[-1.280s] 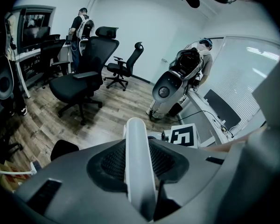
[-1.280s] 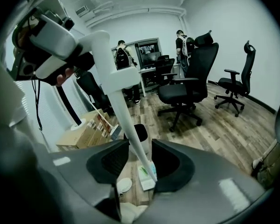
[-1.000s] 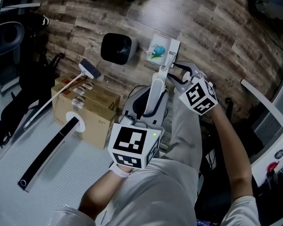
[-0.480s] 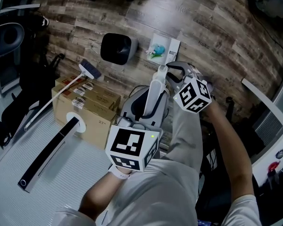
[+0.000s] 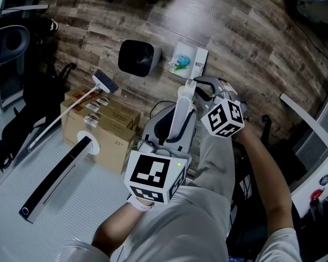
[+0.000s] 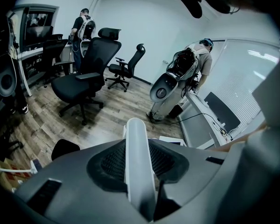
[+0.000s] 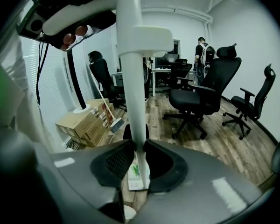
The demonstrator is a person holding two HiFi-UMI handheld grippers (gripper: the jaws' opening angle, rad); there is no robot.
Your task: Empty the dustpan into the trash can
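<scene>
**Head view.** The dustpan (image 5: 188, 59) sits low at the floor (image 5: 246, 31) in the upper middle of the frame. It is just right of the black trash can (image 5: 136, 57), and green and blue litter (image 5: 181, 60) lies in it. Its white handle (image 5: 181, 111) slants down the frame toward the person. The right hand-held gripper (image 5: 199, 91) holds the handle nearer the pan, and the left hand-held gripper (image 5: 163, 146) holds it nearer the person. By my reading nothing has been emptied yet: the pan has to be lifted, brought over the can's rim and tipped. The floor is dark wood plank. At the left, cardboard boxes (image 5: 101, 121) carry a leaning broom (image 5: 71, 111).

**Left gripper view.** The left hand-held gripper (image 6: 140, 171) is clamped on the handle (image 6: 137, 157), which runs up between its jaws. Beyond is an office with swivel chairs (image 6: 86, 73) and people standing at the far side (image 6: 198, 59).

**Right gripper view.** The right hand-held gripper (image 7: 137, 157) has just been closing its jaws, and they now pinch the handle (image 7: 130, 78). The dustpan (image 7: 135, 176) shows below between them, with the boxes (image 7: 84, 120) and more chairs (image 7: 200, 97) behind.
</scene>
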